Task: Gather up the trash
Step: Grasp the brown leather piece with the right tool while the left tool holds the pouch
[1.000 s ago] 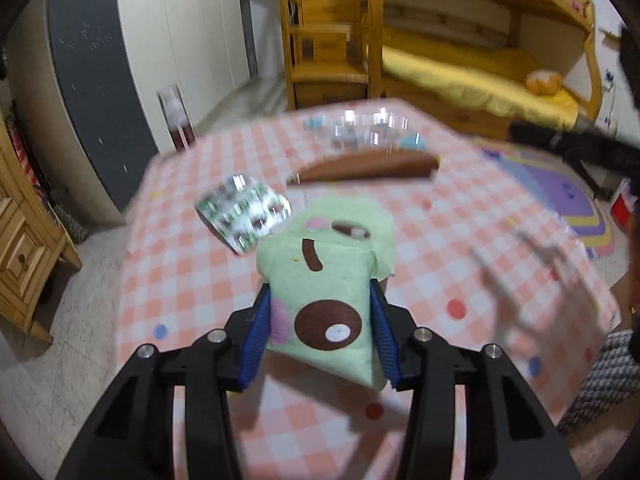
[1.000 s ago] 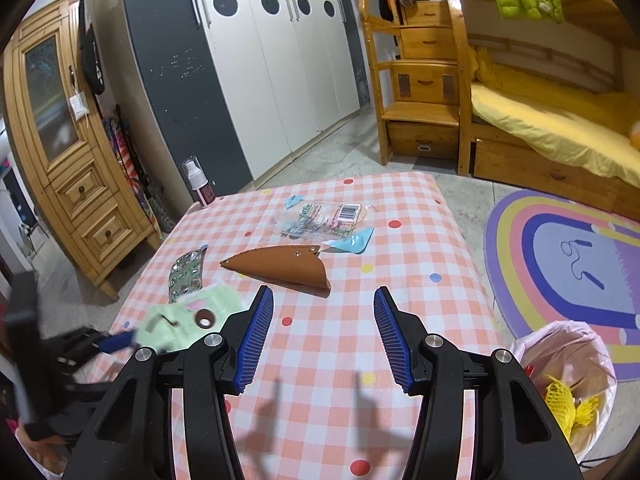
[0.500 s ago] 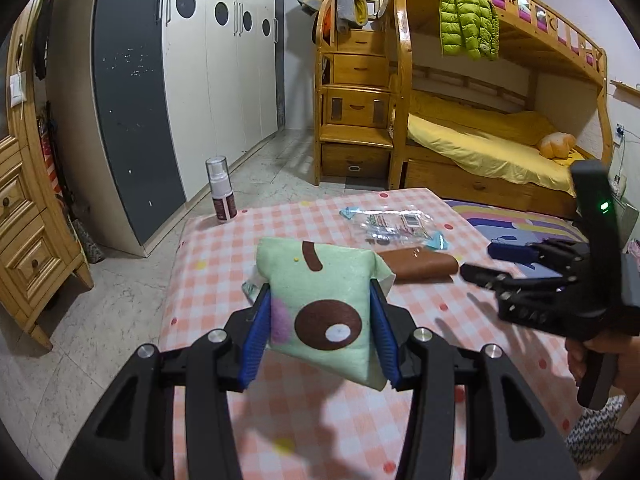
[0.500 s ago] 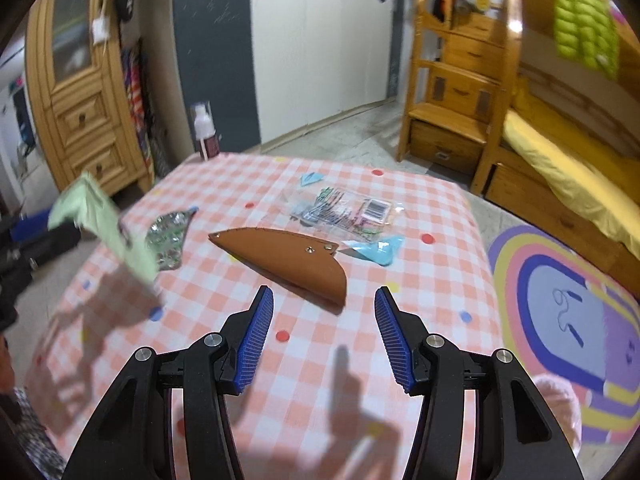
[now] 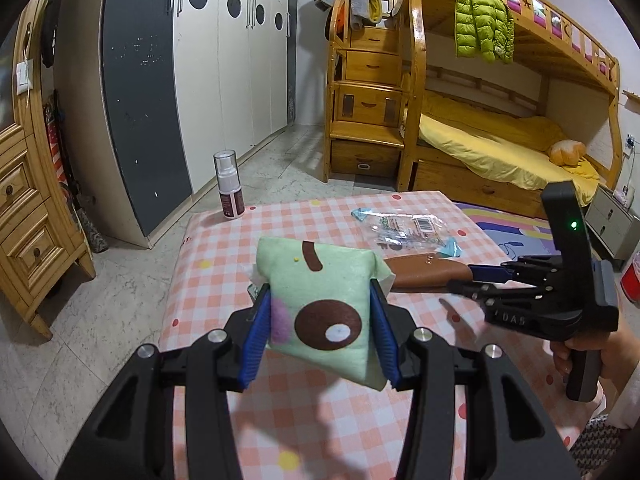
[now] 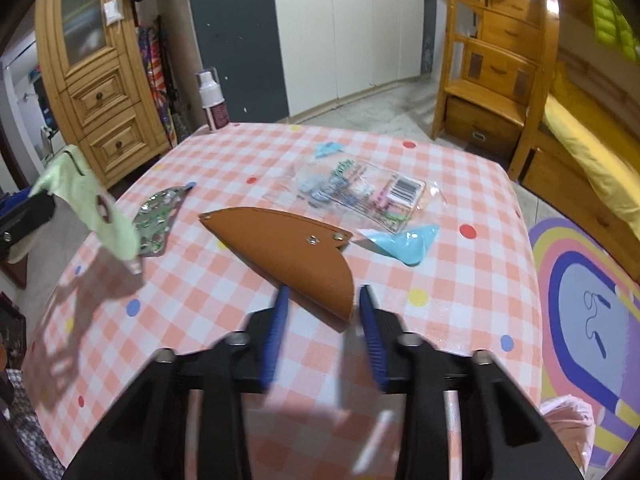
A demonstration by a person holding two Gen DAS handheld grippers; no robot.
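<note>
Two grippers in view. Left gripper (image 5: 320,330) is closed on a pale green packet (image 5: 320,300), blue pads pressed to both its sides; the packet is held clear above the pink checked tablecloth (image 5: 224,264). Packet print: brown spot with white dot, brown stroke, purple patch; no readable text.

Right gripper (image 6: 325,336) has its jaws parted, holding nothing. They straddle the near rounded end of a brown leather case (image 6: 288,248) lying flat on the cloth; contact cannot be determined, as the fingers are motion-blurred. Seen from the left wrist camera, the right gripper (image 5: 466,278) reaches toward the same case (image 5: 420,274); its body carries raised letters reading "DAS", possibly with a letter before them, and a green indicator light.

Other items on the table: clear plastic bag (image 6: 360,194) with a barcode label, text too small to read; light blue wrapper scrap (image 6: 408,242) just beside the case's tip; silver blister pack (image 6: 158,220); white spray bottle (image 6: 211,100) with dark red label at the far corner, label illegible.
</note>
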